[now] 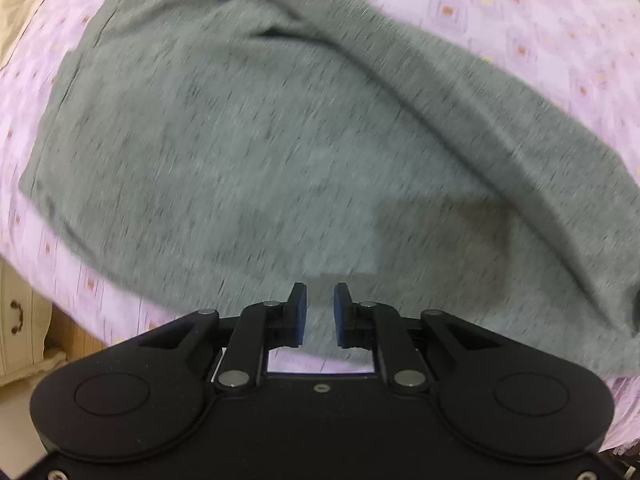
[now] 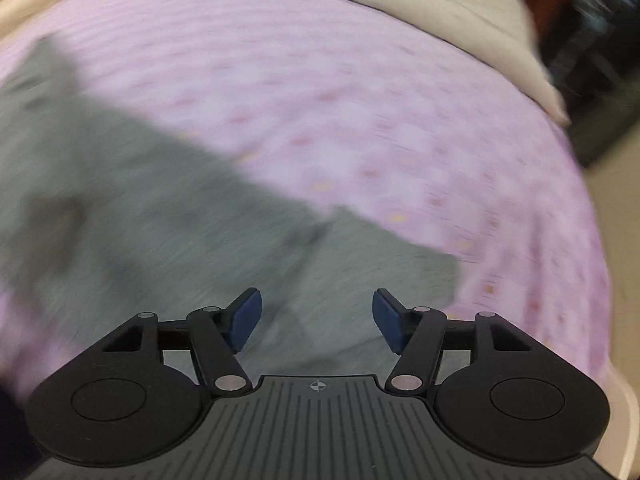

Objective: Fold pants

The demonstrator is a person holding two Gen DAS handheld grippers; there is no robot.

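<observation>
Grey heathered pants (image 1: pixel 280 152) lie spread on a pink patterned bed sheet (image 1: pixel 540 40), with a long fold ridge running from upper middle to lower right. My left gripper (image 1: pixel 320 312) hovers over the near edge of the pants with a small gap between its blue pads, holding nothing. In the right wrist view the pants (image 2: pixel 140 220) fill the left and lower middle, ending in a corner to the right. My right gripper (image 2: pixel 317 316) is wide open and empty just above that part of the cloth. Both views are motion-blurred.
The pink sheet (image 2: pixel 380 120) covers the bed. A beige blanket or pillow (image 2: pixel 460 20) lies along the far edge. A cream cabinet with a drawer handle (image 1: pixel 16 316) stands left of the bed. Dark furniture (image 2: pixel 600 60) is at the far right.
</observation>
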